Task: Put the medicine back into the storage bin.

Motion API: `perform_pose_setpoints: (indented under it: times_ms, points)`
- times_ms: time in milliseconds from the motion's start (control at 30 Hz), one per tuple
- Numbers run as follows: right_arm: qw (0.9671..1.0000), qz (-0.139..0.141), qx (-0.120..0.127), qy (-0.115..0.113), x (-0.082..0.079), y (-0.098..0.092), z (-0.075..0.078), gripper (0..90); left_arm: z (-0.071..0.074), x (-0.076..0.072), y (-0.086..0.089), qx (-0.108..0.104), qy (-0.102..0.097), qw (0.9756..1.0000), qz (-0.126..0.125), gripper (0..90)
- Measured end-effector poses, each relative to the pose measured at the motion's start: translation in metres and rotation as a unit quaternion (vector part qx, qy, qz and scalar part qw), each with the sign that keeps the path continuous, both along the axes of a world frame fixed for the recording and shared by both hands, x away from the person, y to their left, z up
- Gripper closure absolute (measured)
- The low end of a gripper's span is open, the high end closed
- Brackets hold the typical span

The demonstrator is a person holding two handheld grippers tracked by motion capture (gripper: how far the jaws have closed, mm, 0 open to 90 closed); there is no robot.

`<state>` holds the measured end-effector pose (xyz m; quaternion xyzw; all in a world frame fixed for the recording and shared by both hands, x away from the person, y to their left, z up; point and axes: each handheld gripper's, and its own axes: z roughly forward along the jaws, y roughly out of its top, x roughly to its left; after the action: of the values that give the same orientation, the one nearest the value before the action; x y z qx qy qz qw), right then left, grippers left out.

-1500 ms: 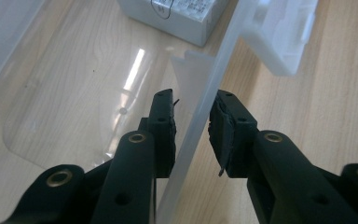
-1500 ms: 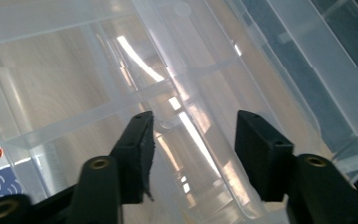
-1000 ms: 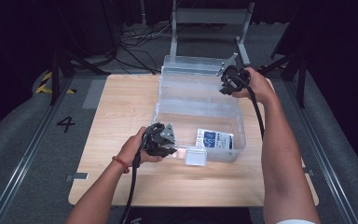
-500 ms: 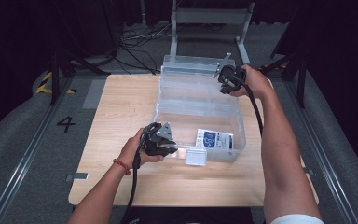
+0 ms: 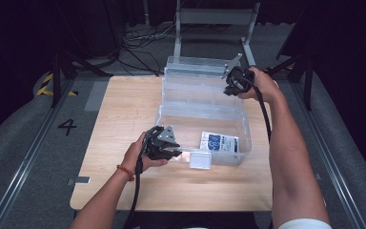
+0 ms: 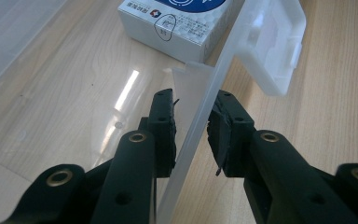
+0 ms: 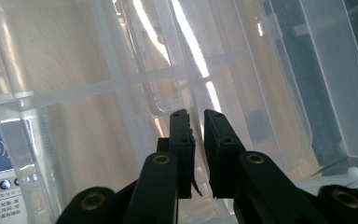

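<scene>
Left gripper [image 6: 191, 128] straddles the bin [image 5: 202, 112] front wall, jaws slightly apart. Right gripper [image 7: 196, 140], arm outstretched, pinches the lid [image 7: 186, 60] edge, jaws nearly closed.

I see a light wooden counter [image 5: 119, 124] with bare boards over its nine o'clock half. A clear plastic bin [image 5: 205, 102] sits directly on it, from centre toward twelve and three o'clock. A white latch flap [image 5: 200, 160] hangs at the bin's six o'clock wall.

Left claw [image 6: 191, 128] gapes with forearm bent inward; right claw [image 7: 196, 140] is nearly closed, arm outstretched.
</scene>
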<state>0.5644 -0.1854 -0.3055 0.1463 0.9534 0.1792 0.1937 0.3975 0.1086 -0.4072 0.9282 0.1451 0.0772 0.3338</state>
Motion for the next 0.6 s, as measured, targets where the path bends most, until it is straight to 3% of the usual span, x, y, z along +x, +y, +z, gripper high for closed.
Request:
perform_pose_setpoints:
  times_ms: [600]
  points:
    - [0.9999,0.013,0.01,-0.005,-0.003,0.0037,0.0012,85.4,-0.0005,0.0003,0.0014,-0.01,0.007,0.9999,0.002,71.1]
